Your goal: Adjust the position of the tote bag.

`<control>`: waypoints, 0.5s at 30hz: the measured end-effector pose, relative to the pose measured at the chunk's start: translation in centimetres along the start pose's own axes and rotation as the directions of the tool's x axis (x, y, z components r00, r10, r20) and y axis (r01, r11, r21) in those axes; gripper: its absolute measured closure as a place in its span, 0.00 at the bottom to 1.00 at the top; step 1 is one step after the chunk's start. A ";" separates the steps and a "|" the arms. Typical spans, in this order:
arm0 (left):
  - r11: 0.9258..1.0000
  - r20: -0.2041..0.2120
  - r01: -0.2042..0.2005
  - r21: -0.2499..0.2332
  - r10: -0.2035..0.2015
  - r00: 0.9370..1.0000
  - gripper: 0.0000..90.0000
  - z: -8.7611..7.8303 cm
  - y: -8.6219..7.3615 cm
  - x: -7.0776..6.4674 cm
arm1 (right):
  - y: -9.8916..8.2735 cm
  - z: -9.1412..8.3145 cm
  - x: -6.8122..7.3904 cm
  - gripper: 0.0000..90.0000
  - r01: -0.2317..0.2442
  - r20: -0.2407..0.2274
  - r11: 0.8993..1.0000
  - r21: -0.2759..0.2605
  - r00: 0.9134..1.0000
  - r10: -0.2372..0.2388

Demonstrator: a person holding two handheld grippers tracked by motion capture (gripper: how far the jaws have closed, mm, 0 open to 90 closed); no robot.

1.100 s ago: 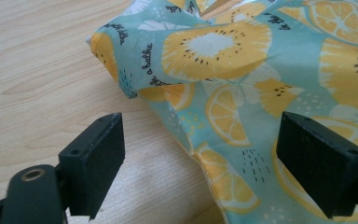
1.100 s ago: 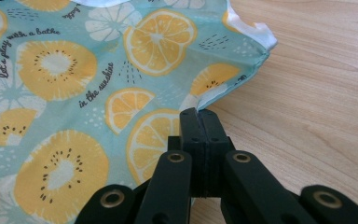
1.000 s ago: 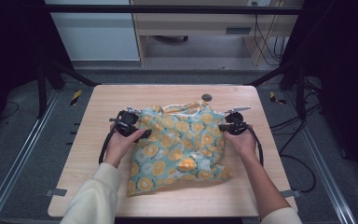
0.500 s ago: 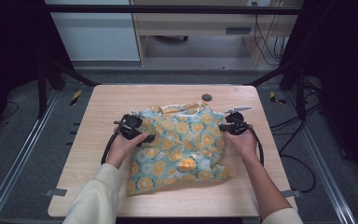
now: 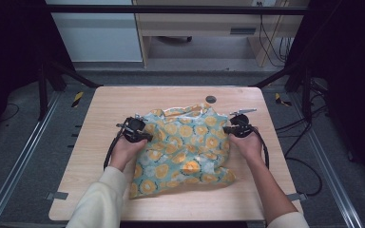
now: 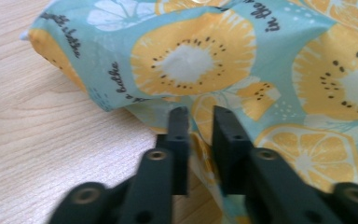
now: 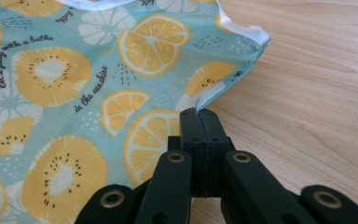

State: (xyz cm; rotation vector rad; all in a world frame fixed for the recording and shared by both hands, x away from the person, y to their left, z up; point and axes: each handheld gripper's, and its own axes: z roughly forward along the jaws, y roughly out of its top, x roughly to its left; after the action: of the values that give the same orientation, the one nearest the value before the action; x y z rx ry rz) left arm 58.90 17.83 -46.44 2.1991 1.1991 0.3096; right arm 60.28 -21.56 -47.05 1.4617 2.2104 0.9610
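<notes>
A teal cloth [image 5: 185, 147] printed with orange slices and kiwi lies crumpled in the middle of the wooden table [image 5: 109, 104]. My left gripper [image 5: 145, 137] is at the cloth's left edge. Its jaws have just been closing, and in the left gripper view [image 6: 200, 116] a fold of the cloth [image 6: 261, 60] is pinched in the narrow gap between them. My right gripper [image 5: 226, 129] is at the cloth's right edge. In the right gripper view [image 7: 199, 114] its jaws are tight together on the hem of the cloth [image 7: 74, 70], near a corner.
A small dark round fitting [image 5: 211, 99] sits in the tabletop behind the cloth. Bare wood runs all round the cloth out to the table's edges. Metal rails [image 5: 24, 156] flank the table, and cables trail over the floor at the right [image 5: 304, 166].
The left gripper has shifted slightly towards the near side along the cloth's left edge. The right hand and the cloth have stayed where they were.
</notes>
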 end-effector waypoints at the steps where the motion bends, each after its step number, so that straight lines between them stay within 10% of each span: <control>1: 1.000 0.004 0.000 -0.005 0.000 1.000 0.93 -0.1 0.0 0.1 | 0.0 0.0 0.0 1.00 0.002 0.000 1.000 -0.001 1.000 -0.002; 15: 0.997 -0.060 -0.026 -0.068 0.022 0.998 1.00 -2.0 -0.1 0.3 | 0.3 -1.2 -0.1 1.00 0.014 -0.004 0.999 -0.048 1.000 -0.014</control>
State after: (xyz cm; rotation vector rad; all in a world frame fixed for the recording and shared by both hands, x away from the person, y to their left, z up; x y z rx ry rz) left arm 58.02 18.96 -44.94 2.1600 1.1759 0.4222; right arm 59.80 -21.96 -45.94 1.4220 2.1824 1.0073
